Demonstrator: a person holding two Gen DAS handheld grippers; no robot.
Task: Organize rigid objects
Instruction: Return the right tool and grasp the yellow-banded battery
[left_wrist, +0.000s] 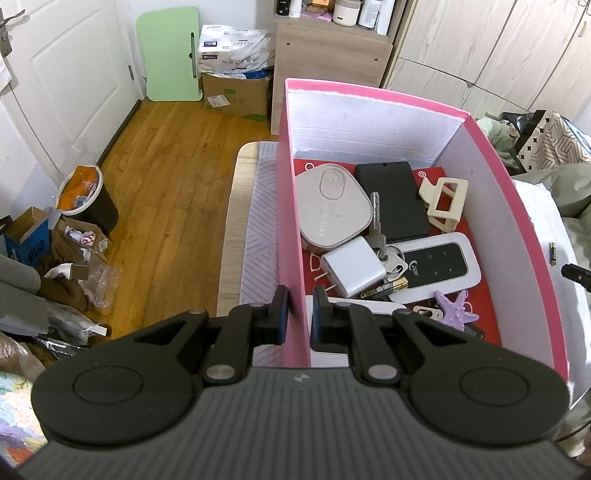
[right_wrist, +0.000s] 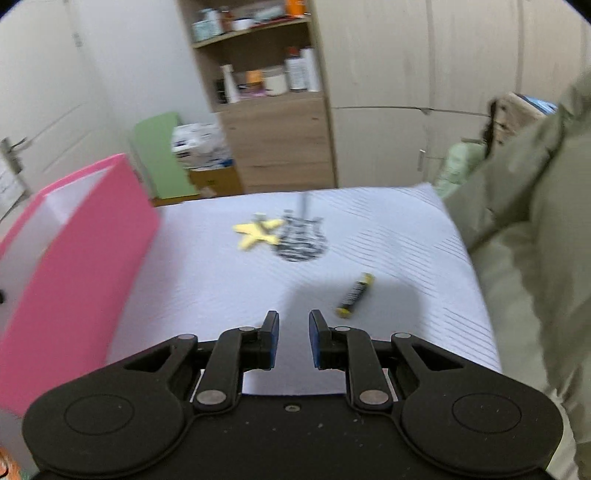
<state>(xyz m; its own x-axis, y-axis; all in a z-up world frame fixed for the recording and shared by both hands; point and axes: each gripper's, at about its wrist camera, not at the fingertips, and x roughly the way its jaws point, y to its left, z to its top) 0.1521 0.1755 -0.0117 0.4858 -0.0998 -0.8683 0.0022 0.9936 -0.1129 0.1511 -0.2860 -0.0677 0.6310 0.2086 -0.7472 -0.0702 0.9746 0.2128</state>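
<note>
Pink box (left_wrist: 291, 221) largely filled; left gripper (left_wrist: 300, 314) fingers clamp its near wall. Right gripper (right_wrist: 293, 341) fingers slightly parted, empty. Outstanding, centre frame: battery (right_wrist: 355, 295), yellow starfish (right_wrist: 258, 232), striped item (right_wrist: 303, 240).

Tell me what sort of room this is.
Most likely a bedroom in a home. The pink box stands on a patterned sheet that looks like a bed's, beside pale wardrobe doors. A wooden shelf unit holds toiletry bottles, and the floor is wood.
</note>
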